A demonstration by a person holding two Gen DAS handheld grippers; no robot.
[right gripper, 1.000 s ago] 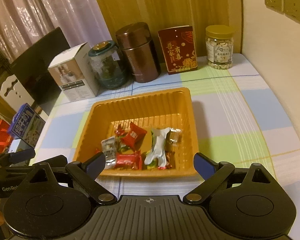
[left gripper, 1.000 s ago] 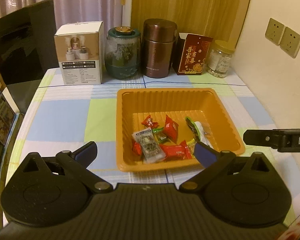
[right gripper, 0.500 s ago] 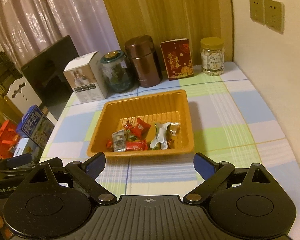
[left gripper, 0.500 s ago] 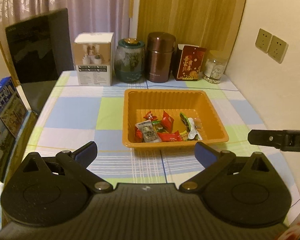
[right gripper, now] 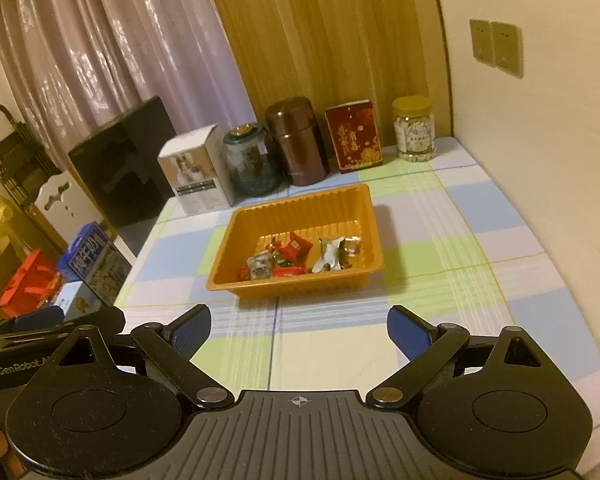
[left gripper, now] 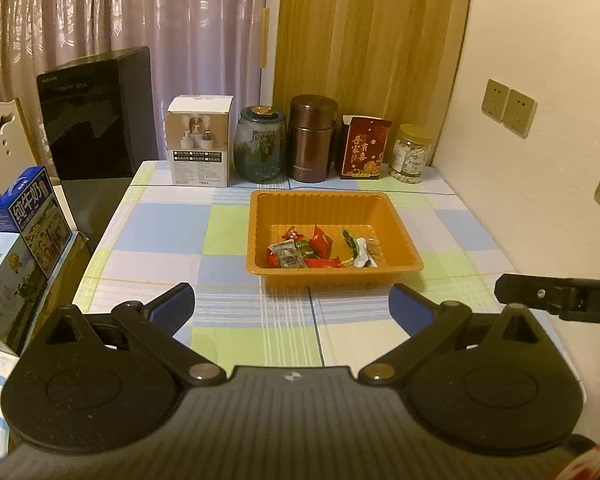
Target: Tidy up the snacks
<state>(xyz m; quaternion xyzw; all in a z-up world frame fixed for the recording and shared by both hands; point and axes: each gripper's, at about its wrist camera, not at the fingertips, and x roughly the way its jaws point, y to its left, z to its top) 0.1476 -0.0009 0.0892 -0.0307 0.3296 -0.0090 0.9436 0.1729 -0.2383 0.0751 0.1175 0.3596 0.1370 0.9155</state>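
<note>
While tray (left gripper: 334,203) holds snacks (left gripper: 320,250), 5 containers (left gripper: 312,138) behind.

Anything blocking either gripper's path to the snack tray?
Nothing visible. Only bare checked tablecloth lies between the open left gripper, the open right gripper and the orange tray. The boxes and jars stand behind the tray.

Dim, warm yellowish indoor light; fisheye bending at the edges, right wrist view slightly motion-blurred.
</note>
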